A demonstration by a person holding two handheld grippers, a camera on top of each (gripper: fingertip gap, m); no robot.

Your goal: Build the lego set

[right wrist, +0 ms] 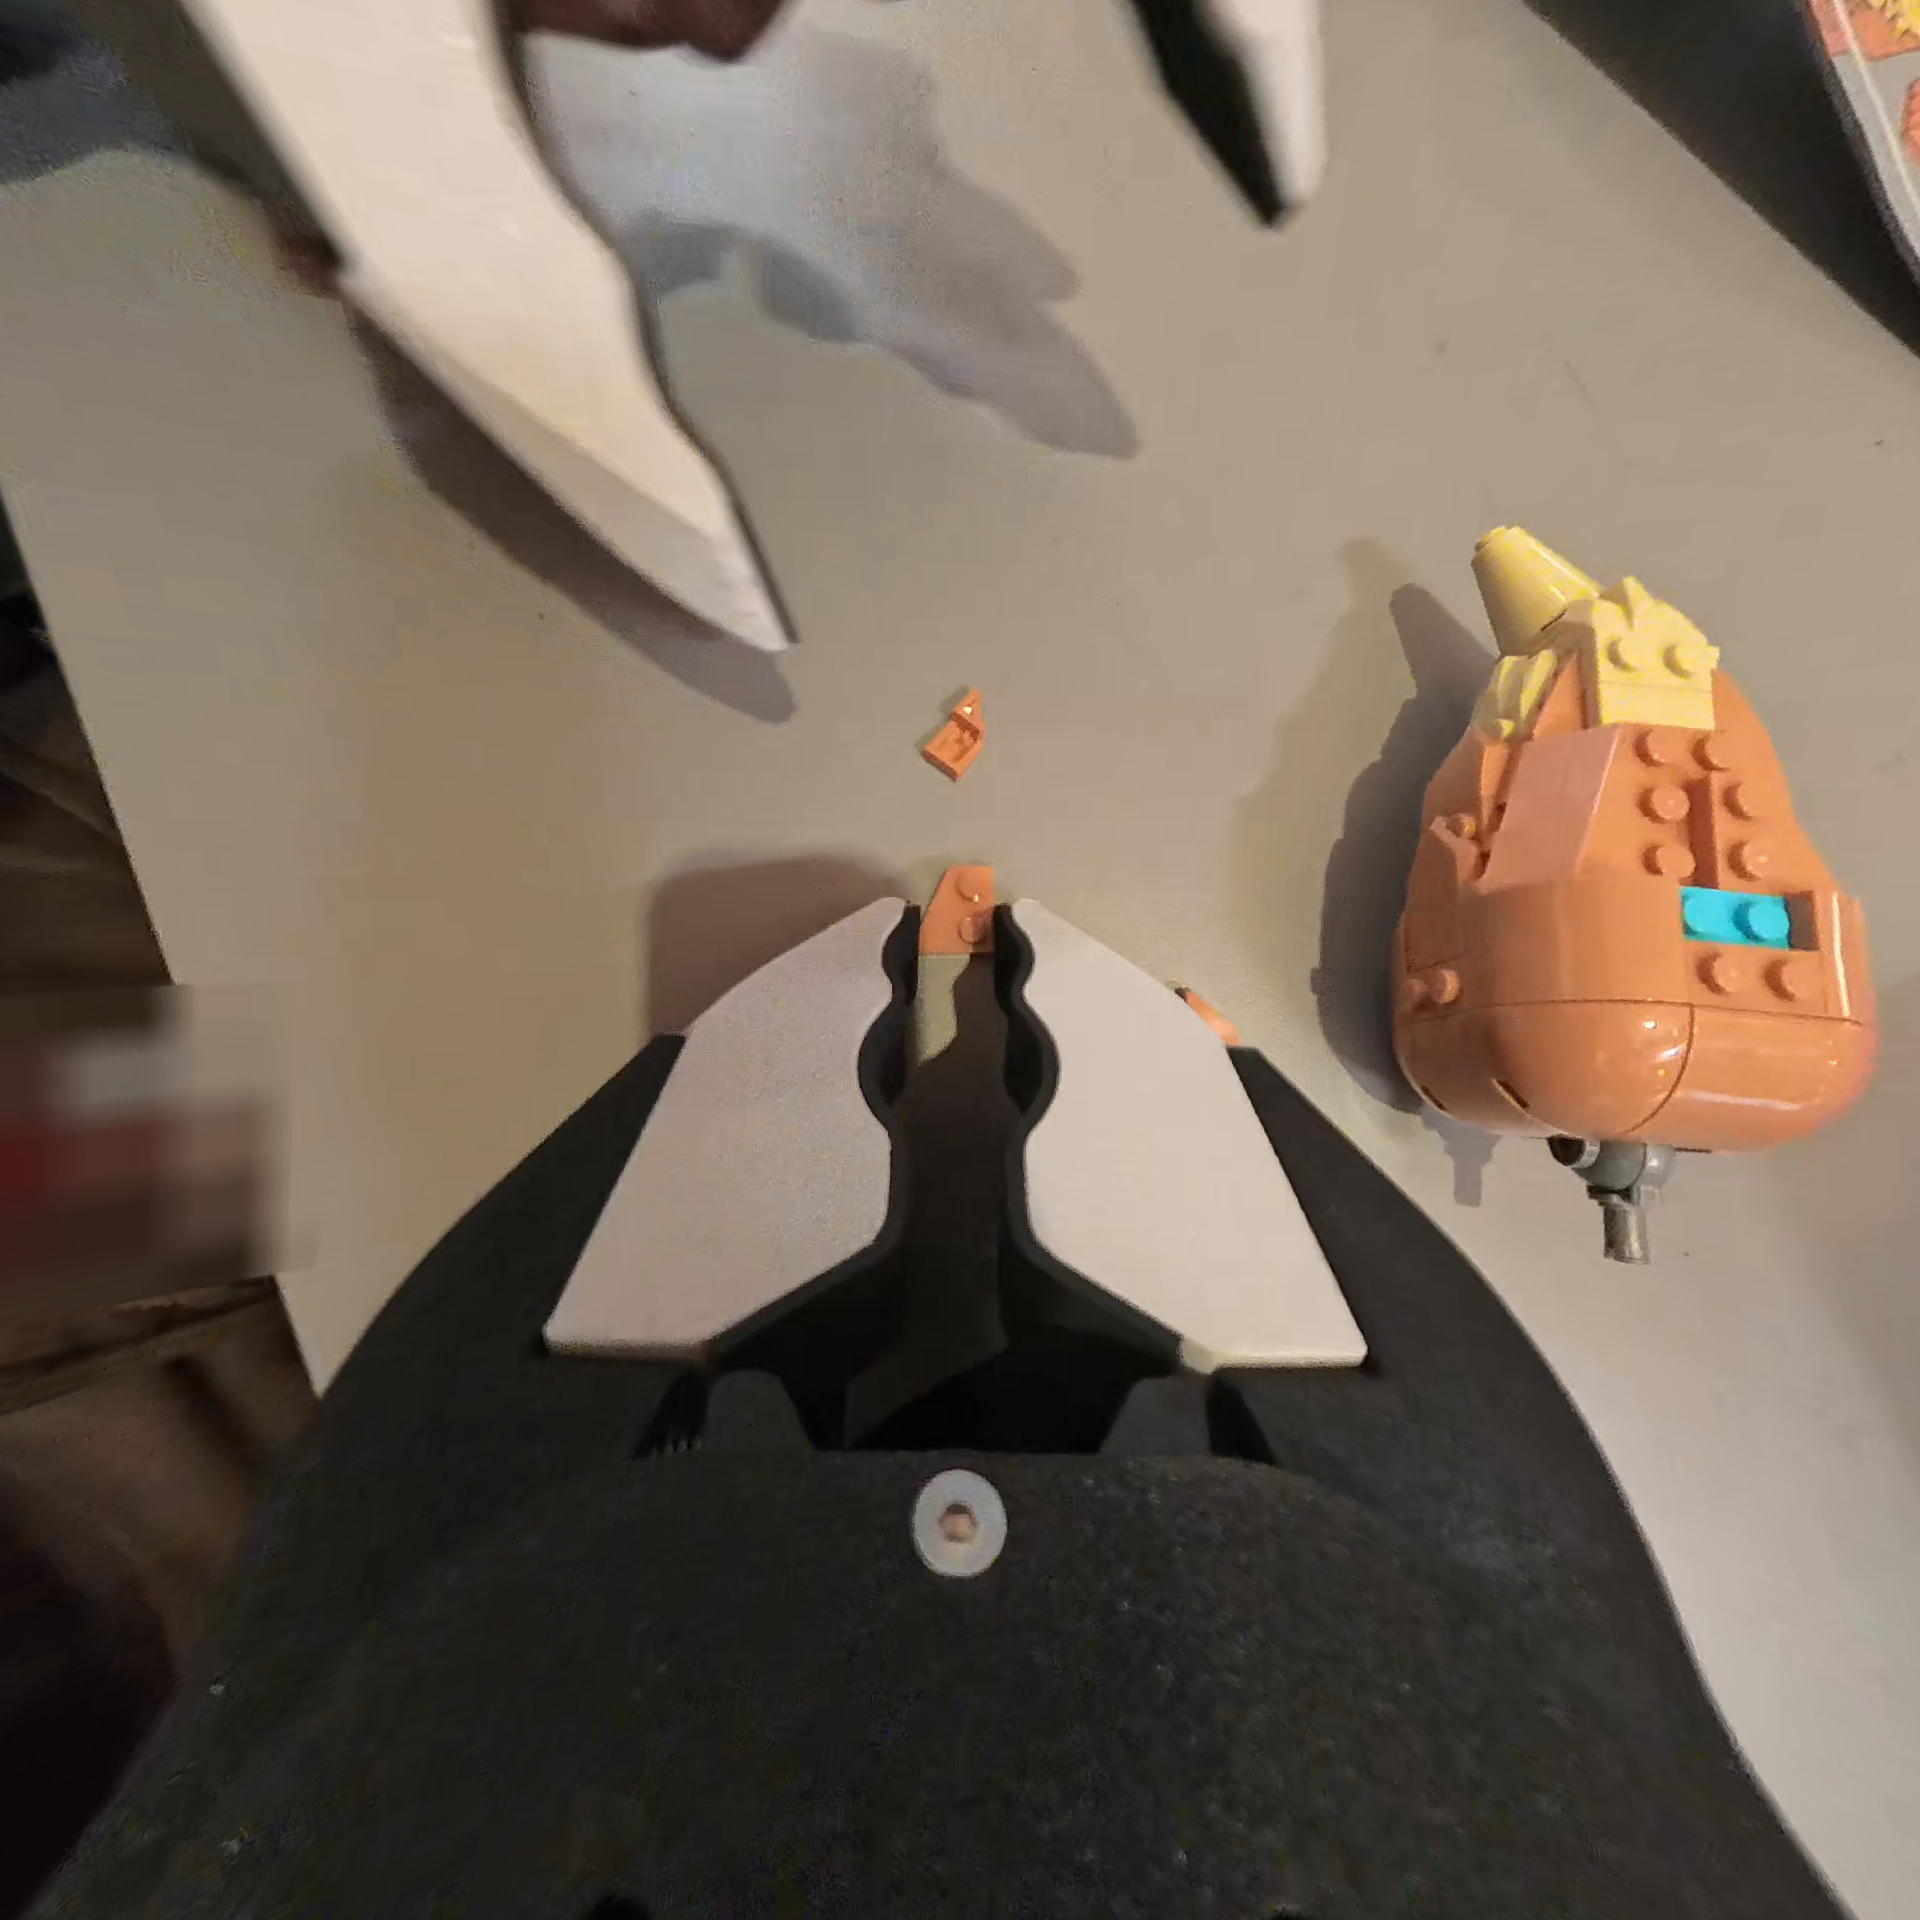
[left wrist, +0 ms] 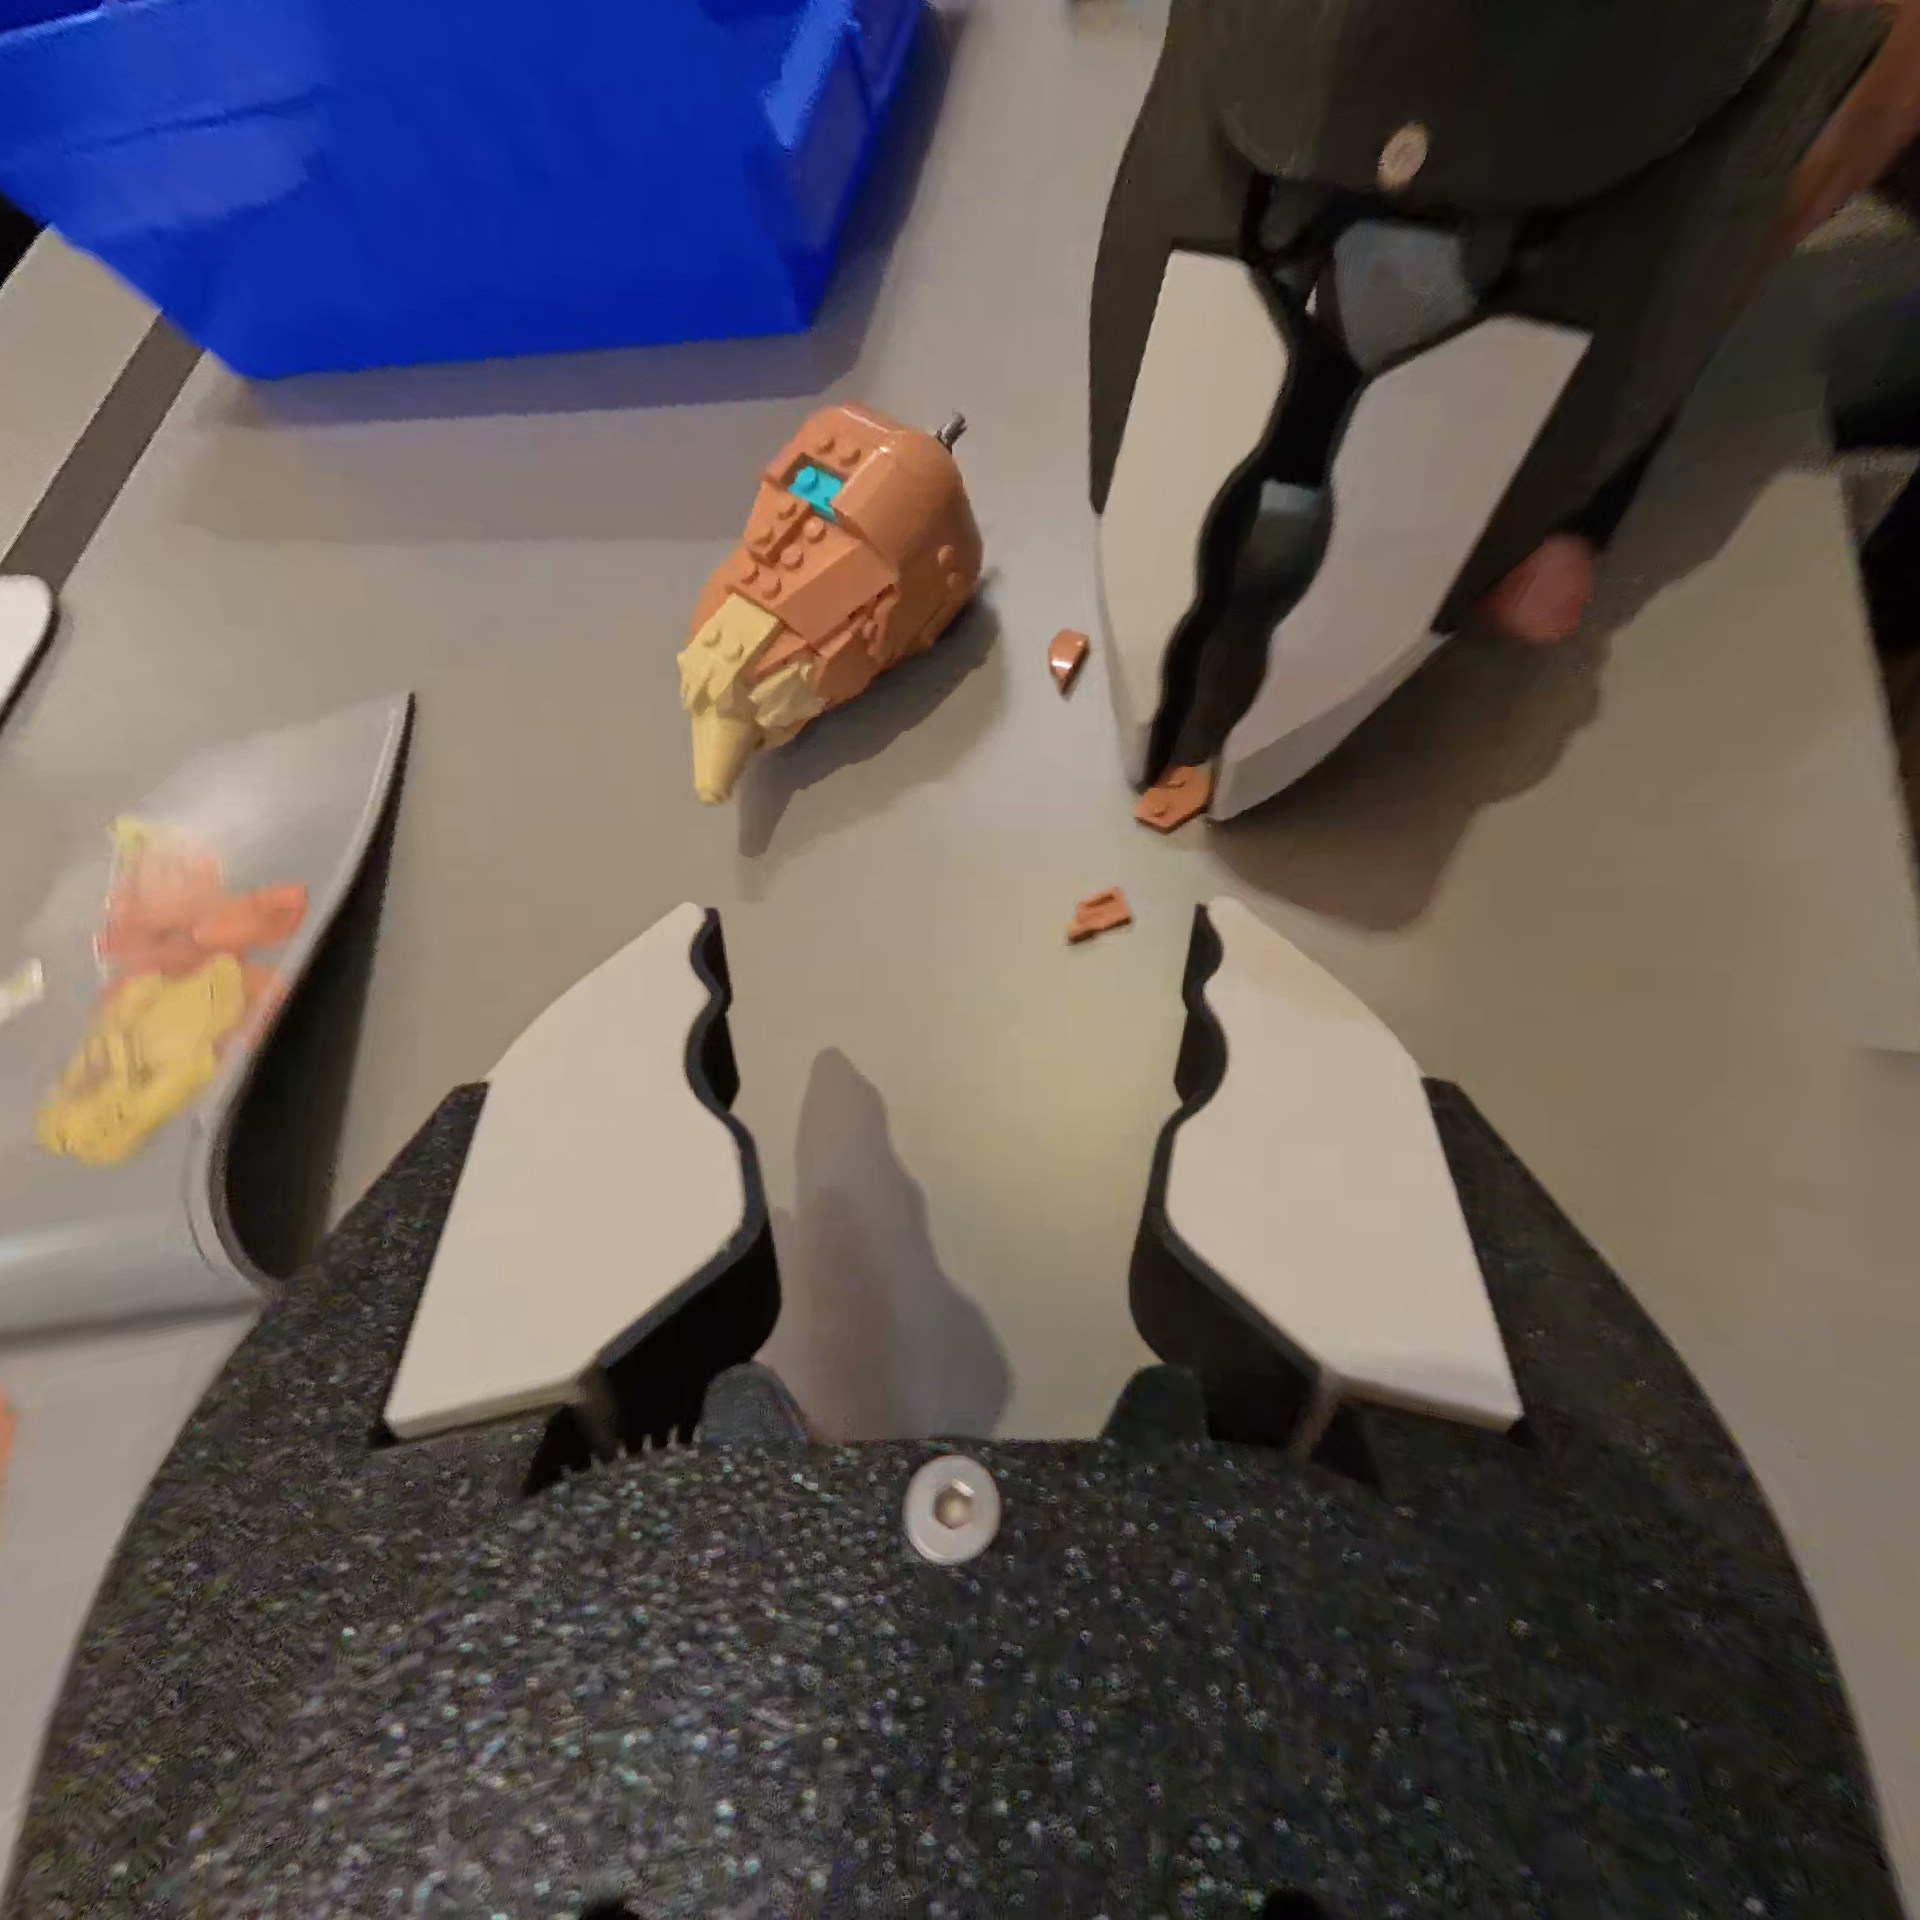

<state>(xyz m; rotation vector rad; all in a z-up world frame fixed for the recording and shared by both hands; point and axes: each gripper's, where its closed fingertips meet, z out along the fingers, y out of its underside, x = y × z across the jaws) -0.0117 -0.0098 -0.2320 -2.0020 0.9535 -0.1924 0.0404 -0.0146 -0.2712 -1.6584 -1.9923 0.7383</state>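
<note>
Right gripper [right wrist: 958, 914] pinches a flat, studded orange wedge plate [right wrist: 961, 920].

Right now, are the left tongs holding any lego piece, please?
No, the left tongs are open with only bare table between their fingers.

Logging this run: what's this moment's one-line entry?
left gripper open, empty | right gripper shut on plate | model on table

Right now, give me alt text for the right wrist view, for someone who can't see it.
The right gripper pinches a small orange plate at its fingertips, low over a grey table. A second orange piece lies just ahead, and the orange and yellow Lego model rests on its side to the right. The open left gripper shows blurred above.
</note>
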